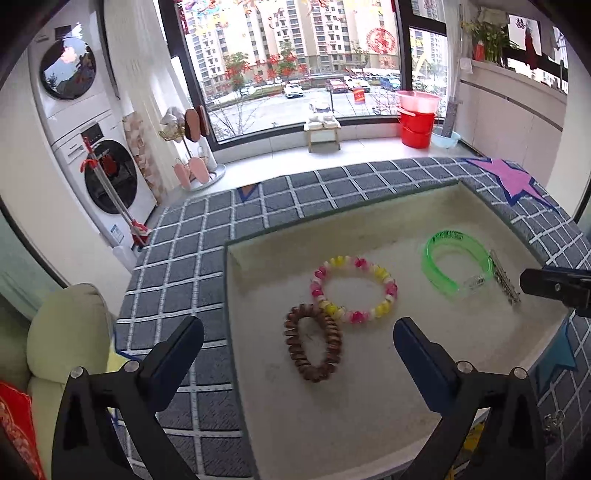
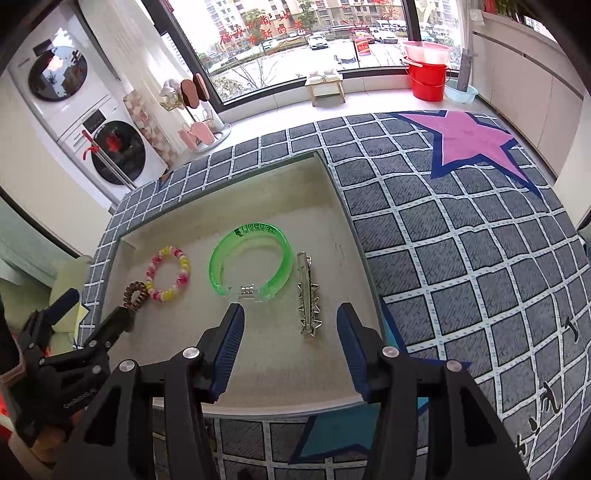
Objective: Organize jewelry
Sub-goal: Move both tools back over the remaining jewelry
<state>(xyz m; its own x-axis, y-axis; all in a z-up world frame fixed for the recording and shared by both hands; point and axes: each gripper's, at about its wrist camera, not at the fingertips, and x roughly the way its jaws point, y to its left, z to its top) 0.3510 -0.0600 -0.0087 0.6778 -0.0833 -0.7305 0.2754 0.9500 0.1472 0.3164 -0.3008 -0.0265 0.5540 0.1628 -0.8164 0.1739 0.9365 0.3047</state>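
A cream tray (image 2: 280,354) holds a brown coiled hair tie (image 1: 313,342), a pink, yellow and white bead bracelet (image 1: 355,289), a clear green bangle (image 2: 249,264) and a silver hair clip (image 2: 308,295). The cloth (image 2: 461,266) is grey with white grid lines and a pink star (image 2: 469,142) edged in navy.

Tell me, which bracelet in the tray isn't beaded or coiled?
The green bangle: a smooth, see-through band with a clear clasp, lying beside the metal hair clip.

Red Chinese characters on window glass (image 2: 258,31), dark unreadable print on green bangle (image 2: 255,230)
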